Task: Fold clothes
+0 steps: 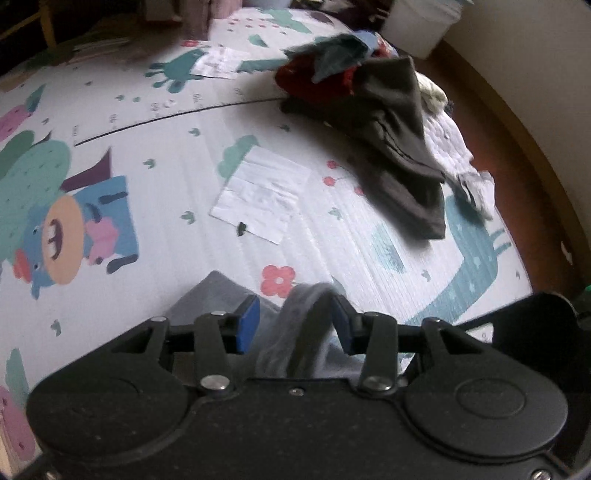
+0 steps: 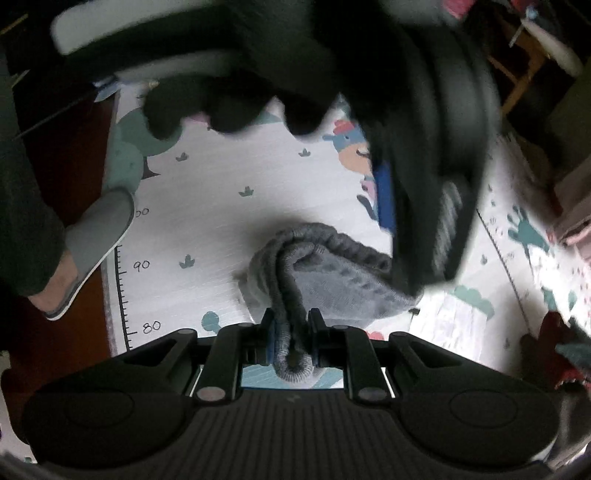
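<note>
My left gripper [image 1: 295, 326] is matte black plastic with two round housings, silver screws at the linkage pivots and blue pads [image 1: 248, 325]. My right gripper [image 2: 290, 341] matches, with a ribbed top. A black glove [image 2: 236, 74], a dark trouser leg and a grey slipper [image 2: 98, 236] show.

Home interior, likely a child's room or living area. Indicated by cartoon-printed play mat [image 1: 155, 192] with height scale on wooden floor [image 1: 517, 177], heap of mixed clothes [image 1: 373, 96], slippered foot [image 2: 92, 240], white storage bin [image 1: 424, 22].
</note>
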`<state>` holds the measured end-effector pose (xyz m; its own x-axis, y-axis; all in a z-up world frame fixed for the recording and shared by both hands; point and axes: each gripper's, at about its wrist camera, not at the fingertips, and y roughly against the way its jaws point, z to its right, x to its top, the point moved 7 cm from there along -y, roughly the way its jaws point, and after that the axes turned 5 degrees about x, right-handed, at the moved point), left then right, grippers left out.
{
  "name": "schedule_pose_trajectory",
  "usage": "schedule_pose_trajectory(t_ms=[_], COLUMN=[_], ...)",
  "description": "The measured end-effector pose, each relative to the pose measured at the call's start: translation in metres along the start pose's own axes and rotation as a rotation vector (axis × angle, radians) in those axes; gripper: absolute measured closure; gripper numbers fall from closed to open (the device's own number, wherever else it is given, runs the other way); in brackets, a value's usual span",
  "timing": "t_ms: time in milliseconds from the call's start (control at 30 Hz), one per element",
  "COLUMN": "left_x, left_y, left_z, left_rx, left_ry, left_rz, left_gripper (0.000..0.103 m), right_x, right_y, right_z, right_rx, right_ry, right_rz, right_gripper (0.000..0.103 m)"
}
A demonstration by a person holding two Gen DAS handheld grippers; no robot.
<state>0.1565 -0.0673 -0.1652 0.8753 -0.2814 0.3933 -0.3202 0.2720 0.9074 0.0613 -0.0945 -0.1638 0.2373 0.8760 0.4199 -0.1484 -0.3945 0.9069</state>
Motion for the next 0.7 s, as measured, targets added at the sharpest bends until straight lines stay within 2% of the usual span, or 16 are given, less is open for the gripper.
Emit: schedule_pose_trajectory(t_ms=[100,167,267,400,433,500,533,567,600,633,700], left_x=[0.001,0.001,0.002,0.003,0.002,-0.003,-0.006,-0.009,-0.012,-0.015,-0.023], left_y=[-0.01,-0.015,-0.016,-0.017,-0.018,-0.023,-0.024,-0.026,-0.027,-0.027,-0.028], left_z=[0.005,0.008,0.008,0.005,0.004,0.002,0.002,0.002,0.003,0.003,0.007], left_rx=[0.015,0.039,0.065,0.102,0.118,0.125,0.129,0.136,0.143,0.141,0.13], left_ry=[-0.043,-0.086,-0.115,-0.096,-0.092,-0.085,-0.088,-0.096,-0.104,-0.116,-0.15], left_rz=[-0.021,-0.031,-0.03,-0.026,-0.027,-0.056,-0.062,-0.062,-0.062,-0.057,-0.034], left_gripper=[0.064,0.087,0.094,0.094,0.093,0.076,0.055,0.048,0.048,0.048,0.048], right_x=[0.0,-0.001,-0.001,-0.012,-0.017,-0.026,-0.033,-0.039,-0.046,-0.054,-0.072], right_y=[0.004,0.008,0.023,0.036,0.036,0.035,0.031,0.027,0.021,0.016,0.006], right_z=[-0.001,0.002,0.012,0.027,0.03,0.035,0.037,0.038,0.039,0.041,0.044], right_rx=[-0.008,-0.012,-0.021,-0.053,-0.056,-0.067,-0.078,-0.09,-0.102,-0.114,-0.134], right_ry=[0.018,0.017,-0.015,-0.056,-0.069,-0.091,-0.097,-0.1,-0.101,-0.095,-0.075], right_rz=[0.012,0.021,0.054,0.056,0.046,0.015,-0.008,-0.032,-0.056,-0.076,-0.115], right_gripper=[0.084,0.085,0.084,0.084,0.084,0.08,0.071,0.065,0.054,0.047,0.047])
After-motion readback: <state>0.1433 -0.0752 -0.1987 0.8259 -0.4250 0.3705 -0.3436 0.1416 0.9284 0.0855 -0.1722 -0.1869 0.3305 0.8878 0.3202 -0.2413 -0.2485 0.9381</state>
